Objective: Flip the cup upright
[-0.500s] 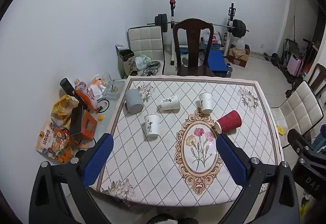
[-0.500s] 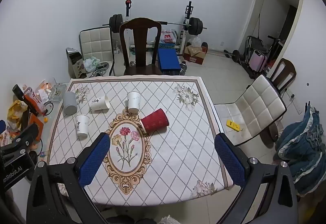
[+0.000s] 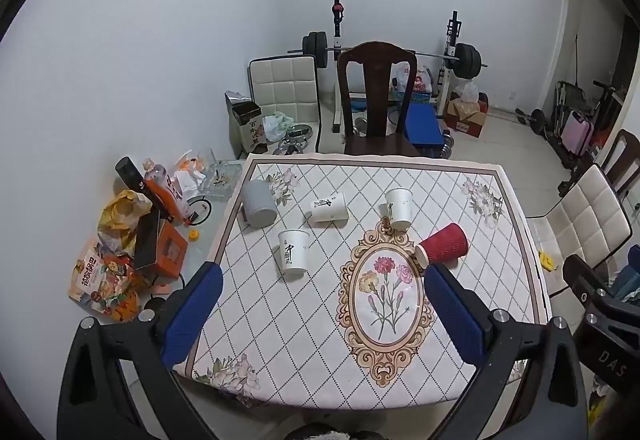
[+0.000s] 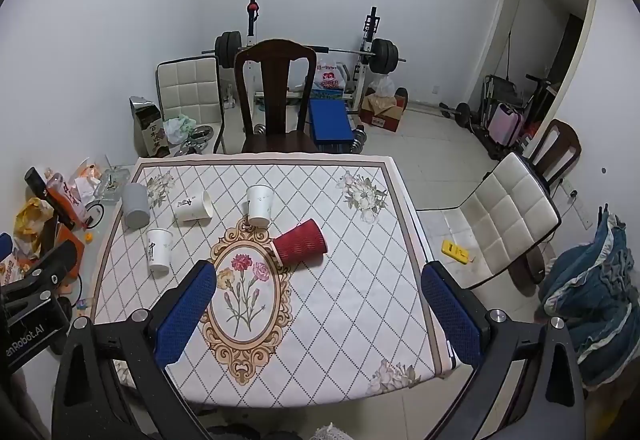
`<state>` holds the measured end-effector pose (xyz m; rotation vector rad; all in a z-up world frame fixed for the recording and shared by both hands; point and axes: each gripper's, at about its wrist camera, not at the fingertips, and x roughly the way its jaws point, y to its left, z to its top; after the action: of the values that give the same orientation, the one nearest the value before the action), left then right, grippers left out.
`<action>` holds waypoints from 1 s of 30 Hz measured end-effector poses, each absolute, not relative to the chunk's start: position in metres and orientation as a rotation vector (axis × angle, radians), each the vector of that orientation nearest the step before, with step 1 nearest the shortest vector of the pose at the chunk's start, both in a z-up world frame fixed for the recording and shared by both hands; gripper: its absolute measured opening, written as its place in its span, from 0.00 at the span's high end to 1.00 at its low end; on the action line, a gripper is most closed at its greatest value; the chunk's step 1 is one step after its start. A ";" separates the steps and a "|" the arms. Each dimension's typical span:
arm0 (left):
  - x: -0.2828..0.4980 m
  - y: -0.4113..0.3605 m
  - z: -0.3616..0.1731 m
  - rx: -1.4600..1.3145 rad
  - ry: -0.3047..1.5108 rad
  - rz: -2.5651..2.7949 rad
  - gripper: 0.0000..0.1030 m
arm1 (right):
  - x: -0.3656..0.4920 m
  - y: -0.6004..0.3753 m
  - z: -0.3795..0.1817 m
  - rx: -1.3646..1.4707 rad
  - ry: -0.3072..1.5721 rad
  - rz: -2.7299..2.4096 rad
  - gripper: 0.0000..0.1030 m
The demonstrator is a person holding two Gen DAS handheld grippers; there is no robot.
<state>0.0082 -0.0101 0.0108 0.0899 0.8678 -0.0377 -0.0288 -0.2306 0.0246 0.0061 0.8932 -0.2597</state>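
Note:
A red ribbed cup [image 3: 442,249] [image 4: 300,242] lies on its side near the table's middle. A white paper cup [image 3: 329,207] [image 4: 193,206] lies on its side farther back. Two white cups [image 3: 294,251] [image 3: 399,202] stand on the cloth, also in the right wrist view [image 4: 159,250] [image 4: 259,205]. A grey cup [image 3: 259,198] [image 4: 135,205] lies at the back left corner. My left gripper [image 3: 320,314] is open and empty above the table's near edge. My right gripper [image 4: 318,312] is open and empty, also high over the near edge.
The table [image 3: 280,320] has a diamond-pattern cloth with a flower medallion. A dark wooden chair [image 3: 376,100] stands at the far side, a white padded chair [image 4: 508,216] at the right. Bags and boxes [image 3: 132,240] clutter the floor at left. A weight bench stands behind.

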 end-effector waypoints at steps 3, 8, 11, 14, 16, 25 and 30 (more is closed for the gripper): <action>0.008 -0.009 0.012 0.090 0.867 -0.038 0.00 | -0.029 -0.232 0.026 0.005 0.894 -0.259 0.00; 0.006 -0.012 0.018 0.080 0.859 -0.028 0.00 | -0.027 -0.231 0.026 0.007 0.896 -0.258 0.00; 0.006 -0.010 0.018 0.075 0.857 -0.027 0.00 | -0.029 -0.232 0.029 0.005 0.895 -0.254 0.00; 0.005 -0.008 0.017 0.076 0.854 -0.026 0.00 | -0.030 -0.230 0.029 -0.001 0.894 -0.249 0.00; 0.005 -0.009 0.017 0.077 0.853 -0.025 0.00 | -0.029 -0.229 0.029 -0.002 0.897 -0.249 0.00; 0.004 -0.009 0.017 0.077 0.853 -0.026 0.00 | -0.030 -0.227 0.028 -0.008 0.903 -0.249 0.00; 0.005 -0.009 0.017 0.076 0.854 -0.027 0.00 | -0.029 -0.227 0.028 -0.007 0.903 -0.248 0.00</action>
<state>0.0047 -0.0093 0.0173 0.0761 0.8540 -0.0270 -0.0291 -0.2273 0.0283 -0.0071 0.9033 -0.2482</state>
